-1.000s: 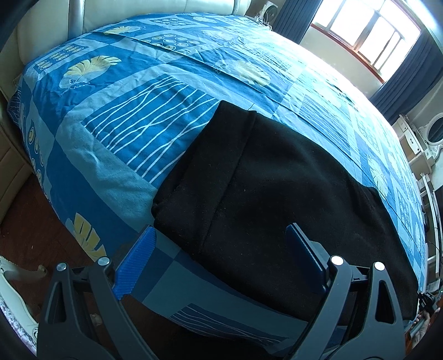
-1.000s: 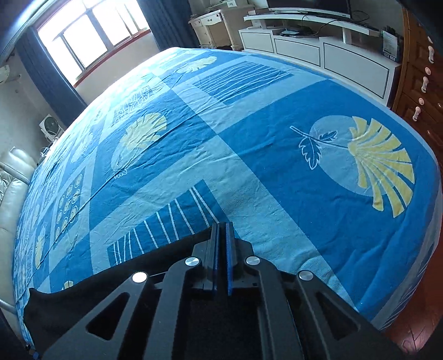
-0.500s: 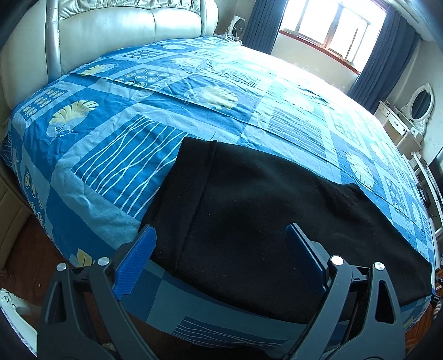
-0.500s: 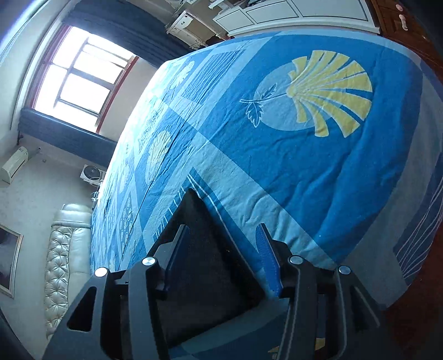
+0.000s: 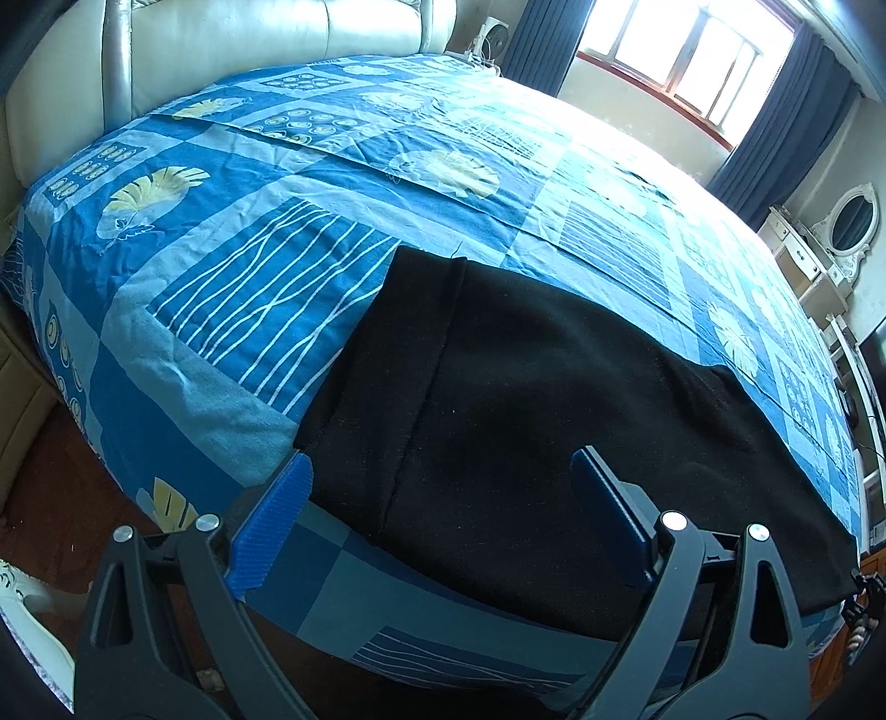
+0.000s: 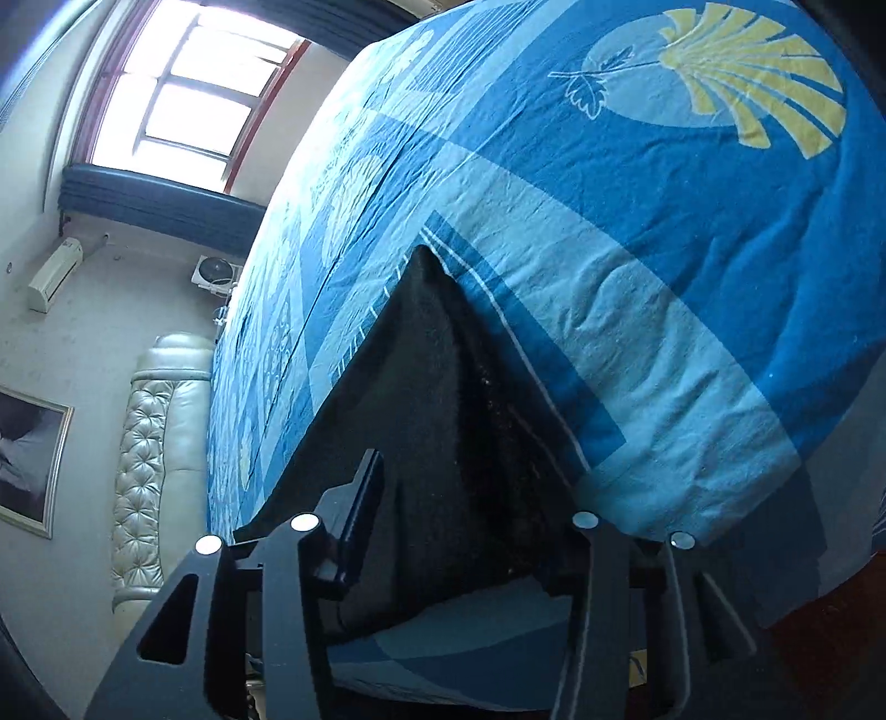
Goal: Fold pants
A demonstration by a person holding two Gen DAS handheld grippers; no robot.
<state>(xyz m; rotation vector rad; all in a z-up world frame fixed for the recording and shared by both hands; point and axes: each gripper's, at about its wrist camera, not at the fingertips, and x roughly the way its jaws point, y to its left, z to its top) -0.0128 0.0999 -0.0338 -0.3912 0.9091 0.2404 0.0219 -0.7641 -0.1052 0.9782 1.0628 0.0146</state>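
Black pants [image 5: 554, 421] lie flat along the near edge of the bed, folded lengthwise, the waistband end at the left. My left gripper [image 5: 443, 509] is open and empty, its blue-padded fingers [image 5: 274, 518] spread just in front of the waistband end. In the right wrist view the leg end of the pants [image 6: 437, 399] lies between the open jaws of my right gripper [image 6: 470, 526], which holds nothing. The view is rolled sideways.
A blue patterned bedspread [image 5: 266, 221] covers the bed. A cream padded headboard [image 5: 221, 50] stands at the far left, windows with dark curtains [image 5: 686, 61] behind. A dresser with an oval mirror [image 5: 853, 221] stands at the right. The wooden floor [image 5: 50, 493] lies below the bed edge.
My right gripper has opened, let go of the leg end and rolled sideways. My left gripper stayed open and drew back a little, tilting up.
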